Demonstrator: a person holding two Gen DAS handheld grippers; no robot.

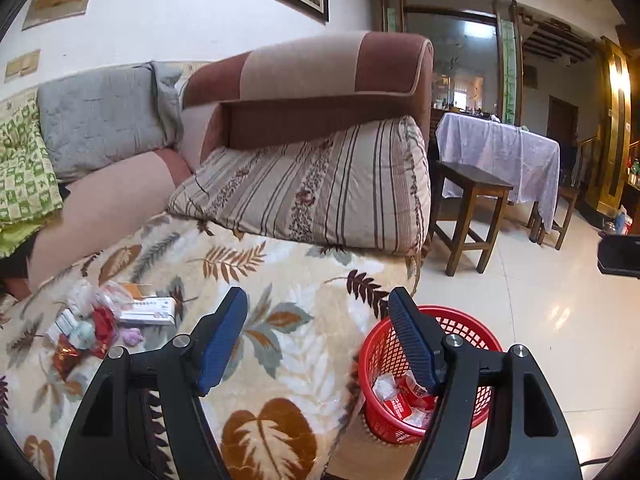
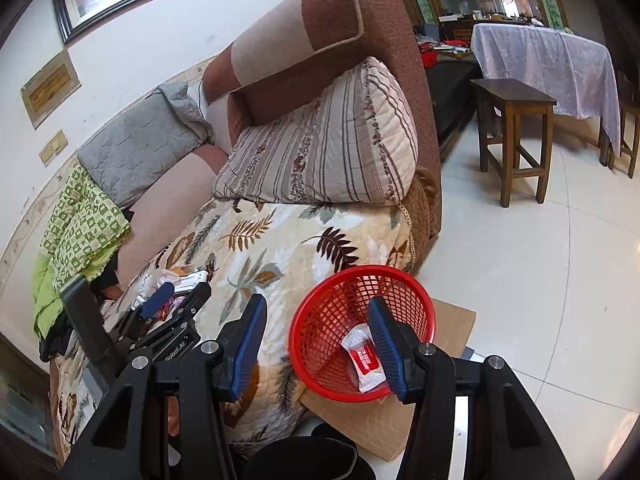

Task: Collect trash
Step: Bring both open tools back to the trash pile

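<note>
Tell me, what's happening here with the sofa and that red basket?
A person is clearing trash off a sofa with a two-finger tool in each hand. Both the left tool and the right tool are open and empty. A red plastic mesh basket beside the sofa already holds white and red wrappers. A small pile of boxes and crumpled wrappers remains on the leaf-patterned blanket, and the left tool is nearer that pile.

Brown sofa ahead, white wall behind — glossy tiled floor right; draped table, possibly dining.
</note>
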